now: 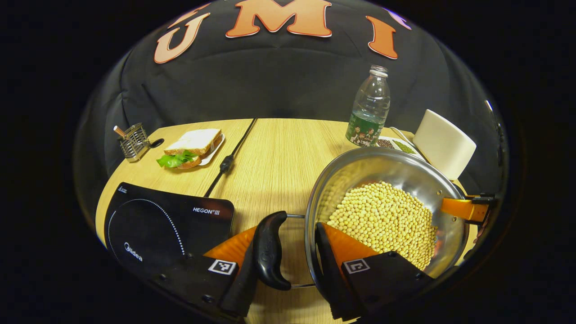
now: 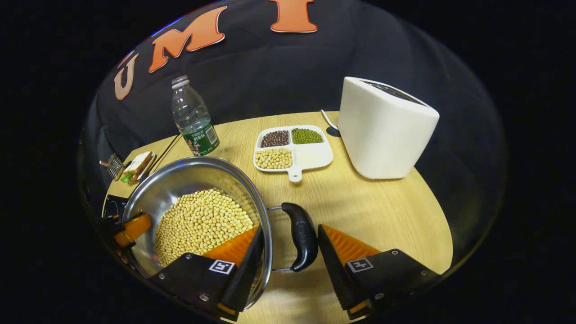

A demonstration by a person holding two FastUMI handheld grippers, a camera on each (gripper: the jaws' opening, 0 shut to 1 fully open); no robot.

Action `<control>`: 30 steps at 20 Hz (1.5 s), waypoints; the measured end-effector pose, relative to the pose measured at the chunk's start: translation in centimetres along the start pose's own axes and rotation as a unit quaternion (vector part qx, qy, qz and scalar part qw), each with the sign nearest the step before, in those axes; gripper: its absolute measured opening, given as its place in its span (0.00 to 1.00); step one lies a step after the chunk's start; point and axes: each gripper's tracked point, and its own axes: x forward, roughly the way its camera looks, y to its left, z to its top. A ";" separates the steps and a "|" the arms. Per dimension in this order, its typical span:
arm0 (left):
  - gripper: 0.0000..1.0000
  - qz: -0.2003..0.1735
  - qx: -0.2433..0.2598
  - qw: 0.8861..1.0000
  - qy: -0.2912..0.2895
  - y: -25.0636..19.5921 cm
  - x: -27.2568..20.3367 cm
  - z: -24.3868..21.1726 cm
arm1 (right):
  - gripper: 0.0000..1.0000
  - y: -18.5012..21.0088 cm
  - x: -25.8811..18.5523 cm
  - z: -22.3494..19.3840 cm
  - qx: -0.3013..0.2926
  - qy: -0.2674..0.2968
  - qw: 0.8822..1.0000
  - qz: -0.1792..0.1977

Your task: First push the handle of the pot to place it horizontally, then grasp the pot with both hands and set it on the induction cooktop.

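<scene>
A steel pot [image 1: 405,175] full of soybeans [image 1: 387,220] is on the right in the left gripper view. My left gripper [image 1: 292,234] straddles its black side handle [image 1: 270,252]: one finger presses the handle's outer side, the other is inside the pot wall. In the right gripper view my right gripper [image 2: 290,229] holds the opposite handle [image 2: 303,240] of the pot [image 2: 180,180] the same way. Across the pot I see the other gripper each time: the right gripper [image 1: 468,209] and the left gripper [image 2: 130,229]. The black induction cooktop [image 1: 157,225] lies left of the pot. Whether the pot's bottom touches the table, I cannot tell.
On the round wooden table [image 1: 279,153] stand a plastic bottle [image 1: 370,108], a white toaster [image 2: 382,130] and a divided dish of beans [image 2: 292,150]. A sandwich on a plate [image 1: 193,146], a metal holder [image 1: 133,141] and the cooktop's cable [image 1: 229,157] lie behind the cooktop.
</scene>
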 end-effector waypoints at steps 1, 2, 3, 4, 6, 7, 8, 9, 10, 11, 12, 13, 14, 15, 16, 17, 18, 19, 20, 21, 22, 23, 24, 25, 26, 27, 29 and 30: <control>0.70 0.000 0.000 1.000 0.000 0.0 0.0 0.0 | 0.77 0.0 0.1 0.2 -0.018 -0.002 1.000 -0.006; 0.72 -0.001 0.002 1.000 0.001 -0.1 0.0 0.0 | 0.74 0.1 0.3 0.4 -0.036 -0.004 0.999 -0.012; 0.72 -0.003 0.003 1.000 0.001 -0.1 0.0 0.0 | 0.78 0.4 0.5 0.7 -0.045 -0.008 0.999 -0.014; 0.72 -0.003 0.005 1.000 0.003 -0.2 0.0 0.0 | 0.77 0.5 0.5 0.8 -0.047 -0.007 0.999 -0.021; 0.75 -0.002 0.004 1.000 0.001 -0.1 0.0 0.1 | 0.74 0.5 0.6 0.5 -0.059 -0.012 0.998 -0.028; 0.75 -0.002 0.003 1.000 0.000 -0.1 0.1 0.1 | 0.74 0.5 0.6 0.6 -0.068 -0.015 0.997 -0.029; 0.72 -0.002 0.002 1.000 0.001 -0.1 0.1 0.1 | 0.73 0.5 0.6 0.6 -0.063 -0.012 0.998 -0.028; 0.72 -0.003 0.001 1.000 0.000 -0.1 0.1 0.1 | 0.73 0.6 0.6 0.5 -0.052 -0.007 0.998 -0.023; 0.72 -0.001 0.000 1.000 0.001 -0.1 0.0 0.1 | 0.72 0.7 0.6 0.5 -0.047 -0.002 0.999 -0.020; 0.72 0.000 0.001 1.000 0.001 -0.1 0.0 0.0 | 0.75 0.6 0.6 0.4 -0.050 0.002 0.999 -0.020; 0.74 0.000 0.000 1.000 0.001 -0.1 0.0 0.1 | 0.69 0.5 0.5 0.4 -0.054 0.005 0.998 -0.024; 0.72 0.000 -0.001 1.000 -0.001 -0.1 0.0 0.1 | 0.68 0.6 0.4 0.3 -0.055 0.008 0.998 -0.027; 0.70 0.002 -0.007 1.000 -0.002 -0.2 0.1 0.2 | 0.65 0.7 0.3 0.1 -0.058 0.011 0.998 -0.027; 0.69 0.001 -0.012 1.000 -0.002 -0.2 -0.1 0.0 | 0.64 0.8 0.1 0.1 -0.062 0.010 0.998 -0.027; 0.69 0.000 -0.013 1.000 0.000 -0.2 -0.5 -0.2 | 0.61 0.8 0.2 -0.1 -0.062 0.011 0.998 -0.025; 0.69 -0.001 -0.016 1.000 0.000 -0.2 -0.8 -0.3 | 0.60 1.1 0.3 -0.3 -0.051 0.017 0.998 -0.024; 0.68 -0.002 -0.015 1.000 0.001 -0.2 -0.9 -0.3 | 0.57 1.3 0.4 -0.4 -0.042 0.021 0.999 -0.021; 0.68 -0.003 -0.017 1.000 0.003 -0.3 -1.0 -0.4 | 0.56 1.3 0.3 -0.5 -0.040 0.022 0.999 -0.019; 0.67 -0.004 -0.016 1.000 0.004 -0.4 -1.1 -0.5 | 0.54 1.4 0.3 -0.5 -0.038 0.019 0.999 -0.019; 0.68 -0.003 -0.016 1.000 0.000 -0.4 -1.4 -0.4 | 0.54 1.4 0.3 -0.5 -0.036 0.019 0.999 -0.019; 0.67 -0.002 -0.014 1.000 -0.001 -0.4 -1.6 -0.3 | 0.54 1.4 0.2 -0.6 -0.031 0.018 0.999 -0.018; 0.69 -0.001 -0.010 1.000 -0.006 -0.4 -1.9 -0.1 | 0.54 1.4 0.2 -0.4 -0.027 0.015 0.999 -0.017; 0.68 -0.001 -0.007 1.000 -0.010 -0.4 -2.3 0.3 | 0.54 1.2 0.2 -0.6 -0.024 0.015 0.999 -0.015; 0.67 0.000 -0.004 1.000 -0.015 -0.4 -2.8 0.6 | 0.54 1.4 0.2 -0.8 -0.021 0.011 1.000 -0.015; 0.68 0.000 0.000 1.000 -0.021 -0.4 -3.2 1.1 | 0.54 1.3 0.3 -0.8 -0.021 0.007 1.000 -0.015; 0.67 0.000 0.002 1.000 -0.025 -0.4 -3.6 1.5 | 0.54 1.3 0.3 -0.8 -0.021 0.002 1.000 -0.016; 0.66 -0.002 0.006 1.000 -0.028 -0.2 -4.6 2.0 | 0.53 1.3 0.3 -0.8 -0.022 -0.001 1.000 -0.019; 0.65 -0.003 0.006 1.000 -0.030 -0.1 -5.1 2.4 | 0.53 1.3 0.2 -0.7 -0.024 -0.001 1.000 -0.019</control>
